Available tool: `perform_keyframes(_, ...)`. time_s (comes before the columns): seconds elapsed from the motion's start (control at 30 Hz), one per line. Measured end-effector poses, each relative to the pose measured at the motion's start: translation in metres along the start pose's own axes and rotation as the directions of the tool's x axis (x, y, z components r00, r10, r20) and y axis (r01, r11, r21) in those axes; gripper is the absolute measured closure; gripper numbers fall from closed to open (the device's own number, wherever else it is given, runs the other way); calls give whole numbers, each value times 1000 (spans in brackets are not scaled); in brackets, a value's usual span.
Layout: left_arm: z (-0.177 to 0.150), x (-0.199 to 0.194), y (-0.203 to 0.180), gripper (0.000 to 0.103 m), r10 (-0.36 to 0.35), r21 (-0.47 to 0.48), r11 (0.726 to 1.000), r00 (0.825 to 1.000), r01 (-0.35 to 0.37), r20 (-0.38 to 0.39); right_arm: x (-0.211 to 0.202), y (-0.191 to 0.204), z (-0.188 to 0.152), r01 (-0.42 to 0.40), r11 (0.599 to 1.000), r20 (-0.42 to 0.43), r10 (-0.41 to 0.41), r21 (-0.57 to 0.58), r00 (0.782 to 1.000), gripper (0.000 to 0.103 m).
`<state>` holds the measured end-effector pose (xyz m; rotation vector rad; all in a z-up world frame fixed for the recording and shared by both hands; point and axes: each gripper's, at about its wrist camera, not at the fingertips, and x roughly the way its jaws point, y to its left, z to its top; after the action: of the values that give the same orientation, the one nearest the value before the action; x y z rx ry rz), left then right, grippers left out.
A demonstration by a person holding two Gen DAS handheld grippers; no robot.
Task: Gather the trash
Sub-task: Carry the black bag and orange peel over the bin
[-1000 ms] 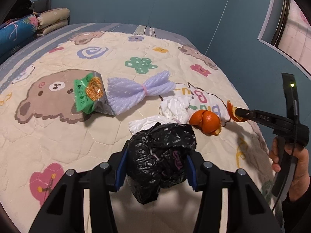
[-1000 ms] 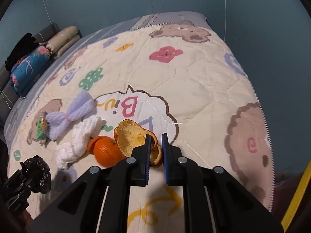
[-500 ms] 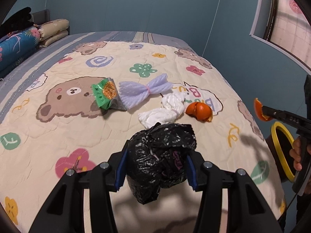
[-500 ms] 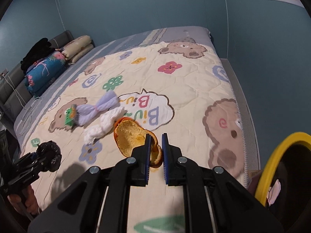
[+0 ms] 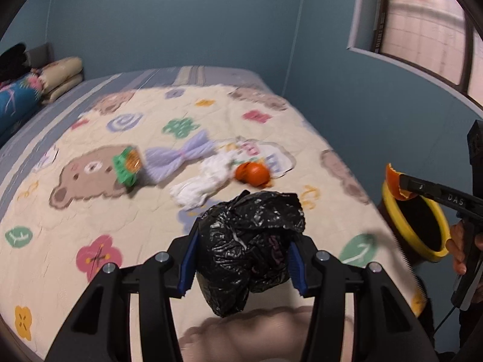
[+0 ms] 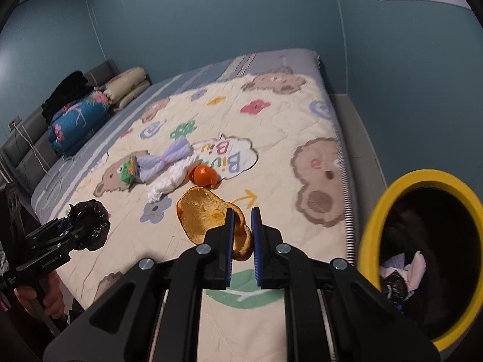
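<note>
The left tool (image 5: 241, 267) is clamped on a crumpled black plastic bag (image 5: 250, 250), held above the near part of the bed (image 6: 302, 114). The right tool (image 6: 242, 238) pinches a piece of orange peel (image 6: 205, 217) near the bed's right edge, beside the yellow-rimmed bin (image 6: 377, 226). Farther on lie an orange (image 6: 203, 175), white tissue (image 6: 169, 178), a purple bow (image 6: 166, 160) and a green wrapper (image 6: 128, 172); open quilt surrounds them.

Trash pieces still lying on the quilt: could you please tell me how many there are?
4: green snack wrapper, purple foam net, white tissue, orange peel, lying close together mid-quilt. More may be hidden.
</note>
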<state>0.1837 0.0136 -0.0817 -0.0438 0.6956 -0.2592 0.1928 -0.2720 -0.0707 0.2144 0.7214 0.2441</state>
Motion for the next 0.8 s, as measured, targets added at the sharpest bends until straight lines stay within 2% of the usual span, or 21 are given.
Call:
perform_keyframes(0.13,14,-11,-26,56,-10,43,999,999,8,40,-32,-13,3,9,1000,53,-10,9,999,92)
perform_keyframes(0.4,40,-26,-80,56,-89,113,990,992,79,92,-91,-39,14,49,998,163,-54,31,985,92)
perform_keyframes(0.67,66,-28,-138,56,-180,181,971,975,155,130,-133,-78,26,147,986,241,-163,84,957,92)
perform_keyframes(0.8,77,-19,-164,56,-220,197,961,968,194,120,-144,-104,28,172,975,254,-203,138,946,92)
